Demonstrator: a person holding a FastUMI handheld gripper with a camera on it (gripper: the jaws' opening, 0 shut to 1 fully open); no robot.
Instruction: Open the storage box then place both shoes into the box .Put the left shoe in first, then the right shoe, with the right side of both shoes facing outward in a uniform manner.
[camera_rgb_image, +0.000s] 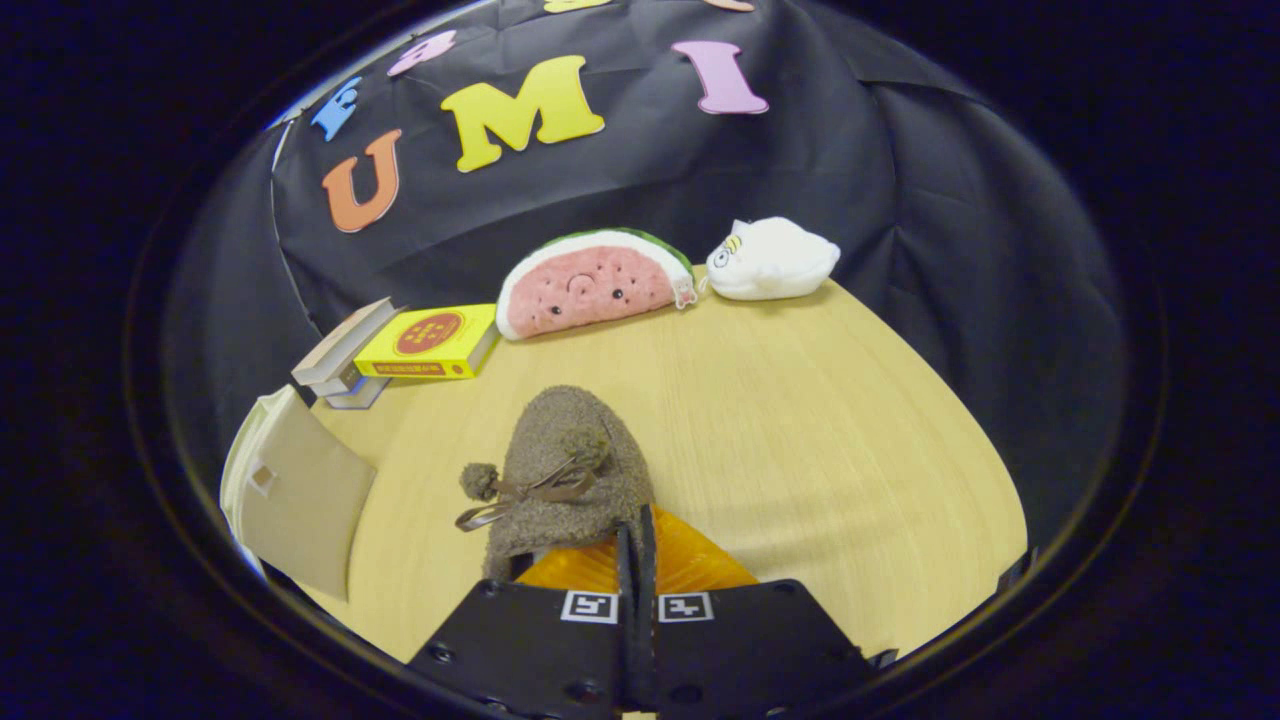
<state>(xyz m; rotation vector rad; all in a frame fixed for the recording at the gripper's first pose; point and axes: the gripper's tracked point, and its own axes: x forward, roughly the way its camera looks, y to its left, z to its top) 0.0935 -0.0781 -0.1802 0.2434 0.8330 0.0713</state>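
A brown fuzzy shoe (570, 470) with a pom-pom bow hangs in front of me, toe pointing away, above the wooden table (800, 430). My gripper (636, 540) is shut on the shoe's rear rim, fingers pressed together over its edge. The shoe's orange lining (690, 565) shows just behind the fingers. The storage box (295, 490) stands to the left of the shoe, its beige flap lid swung open toward me; its inside is hidden.
A stack of books (400, 350) with a yellow one on top lies beyond the box. A watermelon plush (590, 285) and a white plush (770, 260) sit at the table's far edge against the black cloth wall.
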